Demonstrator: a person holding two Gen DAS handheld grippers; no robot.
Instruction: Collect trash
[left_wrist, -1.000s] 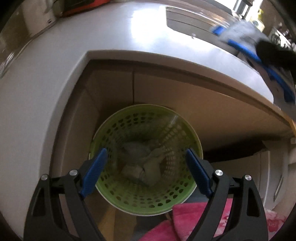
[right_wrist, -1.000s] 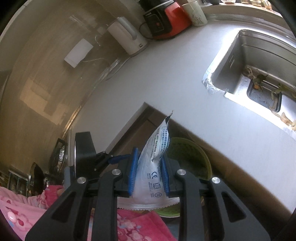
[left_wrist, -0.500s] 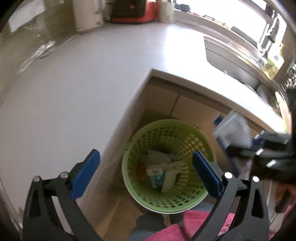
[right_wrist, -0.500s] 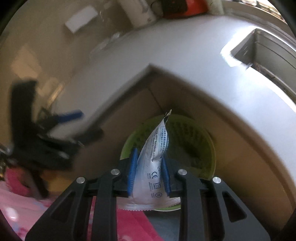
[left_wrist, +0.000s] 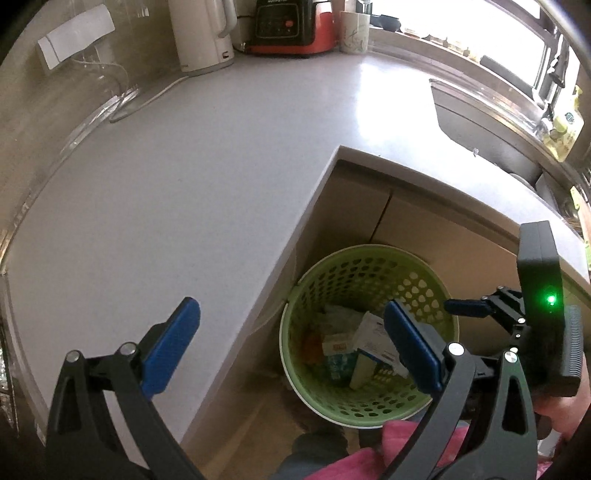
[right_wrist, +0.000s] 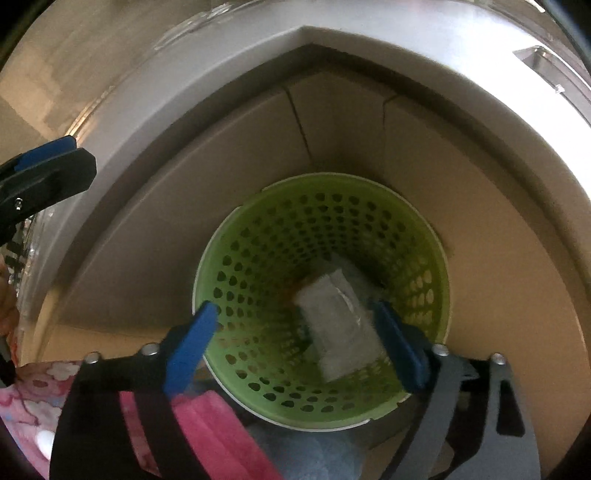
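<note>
Both grippers hang with fingers spread and empty above the green basket (right_wrist: 321, 299), where a white packet (right_wrist: 340, 325) lies among other trash. The right gripper (right_wrist: 295, 343) sits directly over the rim; the left gripper (left_wrist: 291, 347) straddles the counter (left_wrist: 184, 184) edge beside the basket. A careless swing could knock the light basket over and spill its contents.

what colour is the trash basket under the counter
Light green, perforated with rows of small holes; the basket shows best in the right wrist view.

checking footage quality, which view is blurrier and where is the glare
Right wrist view: softer, the white packet in the green basket is smeared and unreadable, the open right hand-held gripper fairly sharp. Left wrist view: crisp, box print in the basket legible; glare blows out the window and sheens the countertop; fisheye bends the counter edges in both.
</note>
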